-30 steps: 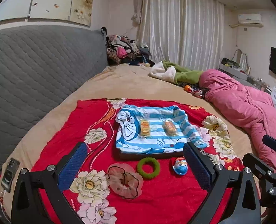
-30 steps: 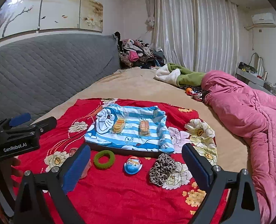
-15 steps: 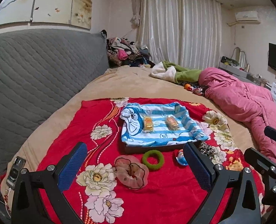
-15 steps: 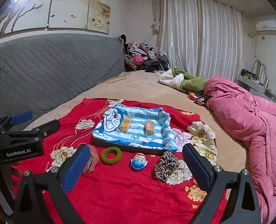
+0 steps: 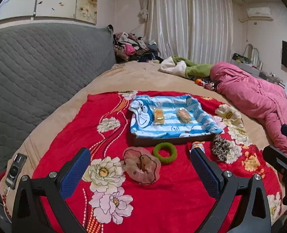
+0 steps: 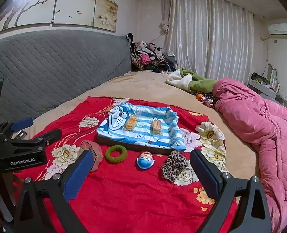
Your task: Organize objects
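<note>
A dark tray lined with a blue striped cartoon cloth sits on a red floral blanket and holds two wrapped snacks. In front of it lie a pink sheer scrunchie, a green scrunchie, a blue egg-shaped toy and a leopard scrunchie. My left gripper is open and empty, held above the pink scrunchie. My right gripper is open and empty, near the egg toy.
A grey quilted headboard runs along the left. A pink quilt lies at the right, a green and white blanket and a clothes pile at the back. A phone lies at the bed's left edge.
Both grippers have drawn back and risen a little from the tray; the objects now sit farther ahead. Jaws stay open. Nothing on the blanket has moved.
</note>
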The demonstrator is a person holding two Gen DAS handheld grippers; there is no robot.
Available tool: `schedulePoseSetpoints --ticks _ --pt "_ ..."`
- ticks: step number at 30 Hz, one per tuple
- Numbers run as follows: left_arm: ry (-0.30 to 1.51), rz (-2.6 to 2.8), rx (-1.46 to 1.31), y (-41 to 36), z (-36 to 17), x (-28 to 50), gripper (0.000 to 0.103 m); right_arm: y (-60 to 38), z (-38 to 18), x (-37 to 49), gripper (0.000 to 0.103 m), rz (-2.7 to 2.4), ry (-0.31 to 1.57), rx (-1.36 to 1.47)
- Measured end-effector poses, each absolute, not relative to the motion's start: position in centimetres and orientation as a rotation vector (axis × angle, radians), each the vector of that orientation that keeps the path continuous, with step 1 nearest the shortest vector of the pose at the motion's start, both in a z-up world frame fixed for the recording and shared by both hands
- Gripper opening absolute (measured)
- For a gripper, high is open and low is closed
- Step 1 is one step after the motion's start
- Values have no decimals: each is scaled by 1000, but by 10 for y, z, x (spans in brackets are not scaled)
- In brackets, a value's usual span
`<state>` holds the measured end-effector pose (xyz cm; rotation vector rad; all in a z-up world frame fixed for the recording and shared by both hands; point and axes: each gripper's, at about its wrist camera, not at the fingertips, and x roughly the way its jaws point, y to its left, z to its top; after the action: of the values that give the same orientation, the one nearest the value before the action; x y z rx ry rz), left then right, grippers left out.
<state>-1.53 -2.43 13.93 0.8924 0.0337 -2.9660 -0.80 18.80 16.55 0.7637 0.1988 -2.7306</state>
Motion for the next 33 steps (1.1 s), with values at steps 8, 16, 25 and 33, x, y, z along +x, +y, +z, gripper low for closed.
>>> schedulePoseSetpoints --ticks 8,16,25,33 --pt "18 -2937 934 -24 119 -15 102 185 142 -10 100 -2724 236 811" --pt "-29 -2907 986 -17 98 -15 102 184 125 -10 100 -2710 233 829" --pt "-33 -2897 1013 -12 84 -14 102 185 111 -11 100 -2700 228 850" --pt "-20 -2878 1059 -15 67 -20 102 181 96 -15 100 -2689 243 882"
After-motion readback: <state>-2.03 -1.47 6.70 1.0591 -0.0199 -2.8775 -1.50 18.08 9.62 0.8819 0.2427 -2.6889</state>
